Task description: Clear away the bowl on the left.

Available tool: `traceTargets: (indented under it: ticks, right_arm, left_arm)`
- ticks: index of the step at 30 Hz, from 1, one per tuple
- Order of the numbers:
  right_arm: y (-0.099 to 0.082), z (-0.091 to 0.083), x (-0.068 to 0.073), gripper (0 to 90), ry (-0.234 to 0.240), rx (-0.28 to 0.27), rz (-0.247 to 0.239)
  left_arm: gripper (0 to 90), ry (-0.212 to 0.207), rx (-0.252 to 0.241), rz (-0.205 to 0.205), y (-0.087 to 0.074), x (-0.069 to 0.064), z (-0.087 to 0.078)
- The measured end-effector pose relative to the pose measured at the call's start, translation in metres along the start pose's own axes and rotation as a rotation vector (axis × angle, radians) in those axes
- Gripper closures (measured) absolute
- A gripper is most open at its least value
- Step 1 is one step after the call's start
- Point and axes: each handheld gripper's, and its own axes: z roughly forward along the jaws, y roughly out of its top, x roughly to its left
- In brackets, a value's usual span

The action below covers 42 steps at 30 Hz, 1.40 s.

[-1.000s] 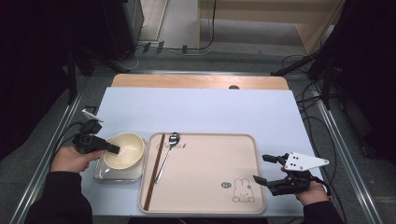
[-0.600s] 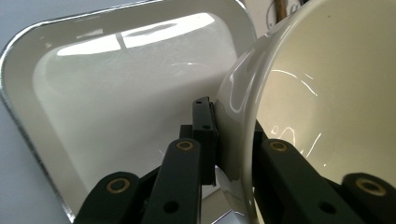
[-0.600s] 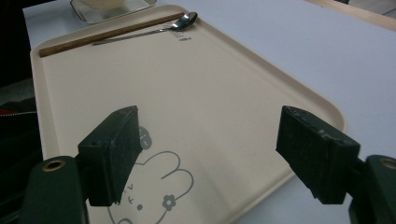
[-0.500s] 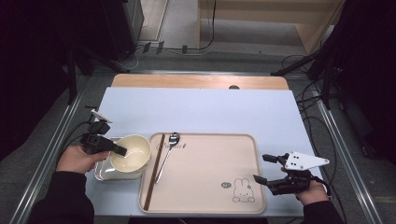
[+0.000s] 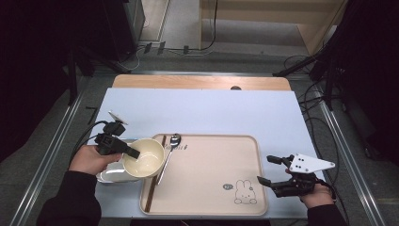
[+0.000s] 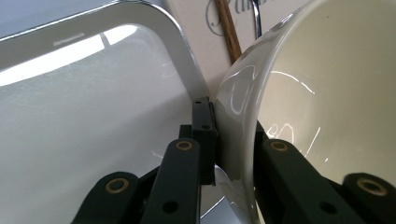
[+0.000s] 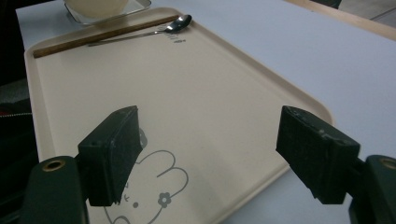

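The left gripper (image 5: 132,153) pinches the cream bowl (image 5: 143,157) by its rim, jaws nearly shut, above the white dish (image 5: 109,176) beside the tray (image 5: 207,183). Such a thin grip may let the bowl tilt or slip. The right gripper (image 5: 268,170) waits wide open, empty.

A pale blue table (image 5: 202,110) is carrying a beige tray (image 5: 207,181) lying at its near edge, slightly right of centre. Just left of the tray, a shallow white dish (image 5: 110,175) is sitting directly on the tabletop.
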Motion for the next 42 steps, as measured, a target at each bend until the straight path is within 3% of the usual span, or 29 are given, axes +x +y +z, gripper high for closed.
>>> traceTargets:
  ticks: [16, 23, 26, 30, 34, 42]
  right_arm:
    - [-0.004, -0.004, 0.001, 22.3, -0.004, 0.003, 0.022]
    - [-0.006, -0.004, 0.001, 22.3, -0.005, 0.003, 0.034]
    - [-0.005, -0.004, 0.002, 22.3, -0.004, 0.005, 0.032]
    - [-0.006, -0.005, 0.002, 22.3, -0.010, 0.005, 0.037]
    - [-0.006, -0.005, 0.002, 22.3, -0.013, 0.007, 0.037]
    - [-0.007, -0.006, 0.002, 22.3, -0.014, 0.007, 0.033]
  left_arm:
    - [83.8, -0.043, 0.030, 0.093, 0.017, -0.032, 0.018]
    - [83.9, -0.034, 0.042, 0.111, 0.022, -0.040, 0.027]
    - [84.0, -0.049, 0.047, 0.120, 0.025, -0.045, 0.030]
    - [84.0, -0.031, 0.040, 0.136, 0.029, -0.052, 0.034]
    - [84.2, -0.045, 0.033, 0.132, 0.032, -0.057, 0.038]
    - [83.8, -0.025, 0.024, 0.135, 0.034, -0.067, 0.048]
